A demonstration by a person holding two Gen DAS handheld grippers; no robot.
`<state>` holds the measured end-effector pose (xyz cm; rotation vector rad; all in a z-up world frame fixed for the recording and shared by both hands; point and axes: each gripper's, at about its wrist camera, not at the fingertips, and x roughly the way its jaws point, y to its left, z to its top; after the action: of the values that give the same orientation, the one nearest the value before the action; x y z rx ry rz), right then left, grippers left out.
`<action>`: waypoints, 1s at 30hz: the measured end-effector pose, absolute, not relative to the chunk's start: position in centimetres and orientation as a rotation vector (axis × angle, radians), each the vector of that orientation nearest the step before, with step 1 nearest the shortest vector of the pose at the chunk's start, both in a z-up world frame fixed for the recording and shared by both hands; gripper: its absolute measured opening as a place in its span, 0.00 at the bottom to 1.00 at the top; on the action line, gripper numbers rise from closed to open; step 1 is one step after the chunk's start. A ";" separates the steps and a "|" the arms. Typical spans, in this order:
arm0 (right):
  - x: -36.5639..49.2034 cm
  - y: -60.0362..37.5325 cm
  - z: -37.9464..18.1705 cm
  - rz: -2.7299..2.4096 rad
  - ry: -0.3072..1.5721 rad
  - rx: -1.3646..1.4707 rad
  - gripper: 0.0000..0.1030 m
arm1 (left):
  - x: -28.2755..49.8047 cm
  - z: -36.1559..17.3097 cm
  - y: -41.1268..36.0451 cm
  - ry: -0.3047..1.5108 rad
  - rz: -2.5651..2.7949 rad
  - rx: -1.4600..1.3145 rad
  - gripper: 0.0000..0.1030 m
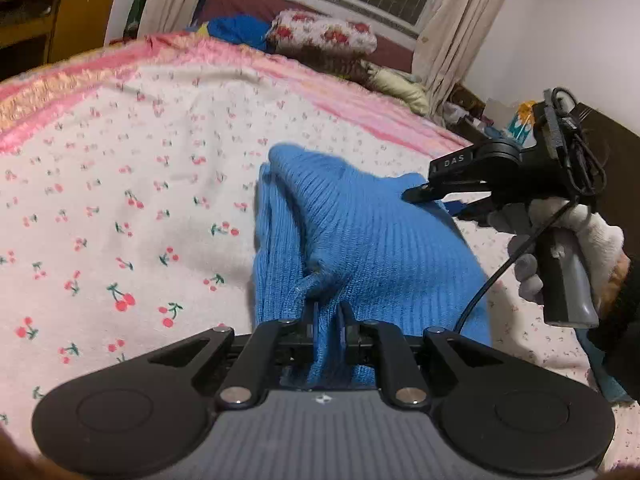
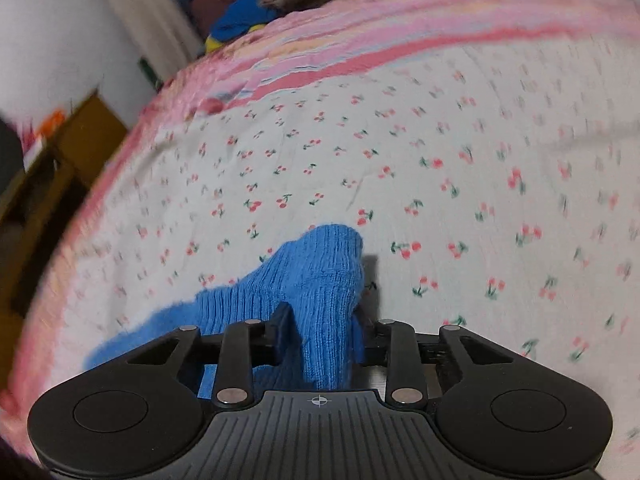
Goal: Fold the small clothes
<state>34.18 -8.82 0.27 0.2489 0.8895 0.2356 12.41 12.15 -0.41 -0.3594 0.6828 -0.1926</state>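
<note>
The fold looked like it was mid-way at best: the blue knit garment (image 1: 360, 240) was bunched up and lifted off the cherry-print bedspread (image 1: 120, 200) instead of lying flat, so there was no tidy finished shape yet and the laying-down and smoothing were still to do. The left gripper (image 1: 327, 316) had its fingers pressed in on a bunch of the knit right in front of the camera, and the right gripper (image 2: 320, 320) was pinching another corner of the same piece, with the fabric humped up between its fingers. From the left wrist view you could see the garment strung between the two. As for containers, no basket, box or drawer for clothes showed up anywhere.
</note>
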 end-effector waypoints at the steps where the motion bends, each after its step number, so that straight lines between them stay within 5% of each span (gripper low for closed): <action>1: 33.5 -8.6 1.0 0.229 0.855 0.213 0.30 | 12.0 -0.1 12.2 0.666 -0.199 -0.362 0.20; 9: 27.8 -3.7 5.9 0.503 0.722 0.098 0.32 | 11.0 0.6 12.9 0.632 -0.179 -0.393 0.20; 17: 28.4 3.3 1.2 0.617 0.831 -0.027 0.32 | 11.8 -0.4 13.4 0.693 -0.114 -0.368 0.21; 30: 21.8 -2.1 4.6 0.587 0.802 0.072 0.32 | 11.6 0.3 12.4 0.724 -0.075 -0.279 0.32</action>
<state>21.78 -2.06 4.62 0.0725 0.8017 0.5873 11.59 12.42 0.30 -0.2795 0.7245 -0.0746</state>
